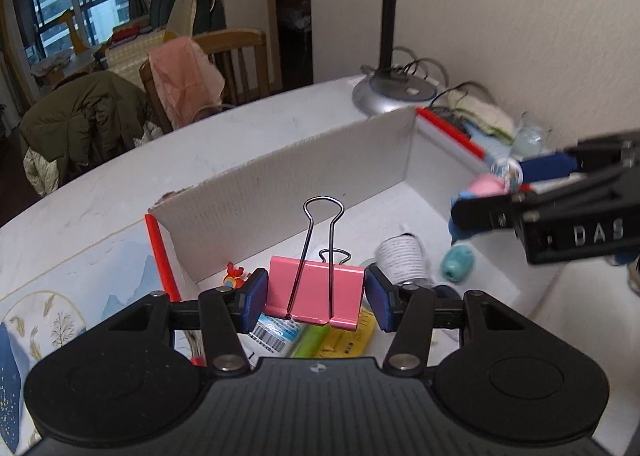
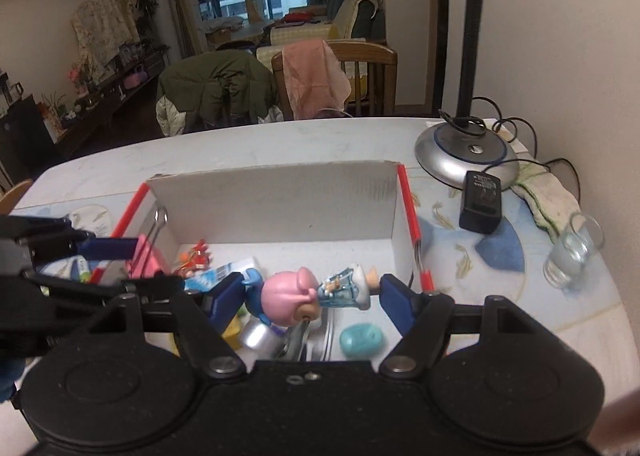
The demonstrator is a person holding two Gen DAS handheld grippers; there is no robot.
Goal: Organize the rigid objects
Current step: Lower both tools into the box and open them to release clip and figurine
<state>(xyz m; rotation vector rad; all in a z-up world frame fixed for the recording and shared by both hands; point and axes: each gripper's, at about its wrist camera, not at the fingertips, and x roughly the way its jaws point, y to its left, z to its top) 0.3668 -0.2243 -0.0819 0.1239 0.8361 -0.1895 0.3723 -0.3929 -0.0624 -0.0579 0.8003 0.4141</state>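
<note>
Both claws hang over the open white box (image 2: pixel 276 196) near the surface's lamp-side edge. The left claw (image 1: pixel 316 296) is clamped on a pink binder clip (image 1: pixel 316 292), handles up. The right claw (image 2: pixel 312 296) grips a pink-headed toy figure (image 2: pixel 312 292), long axis crosswise between its pads, directly above the box floor.

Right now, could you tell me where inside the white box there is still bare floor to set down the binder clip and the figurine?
The bare floor of the white box runs along its far wall, from the small red toy across to the right wall. The near half is crowded: teal egg-shaped piece, silver cylinder, packets. The left gripper holds the pink binder clip, the right gripper the figurine.
</note>
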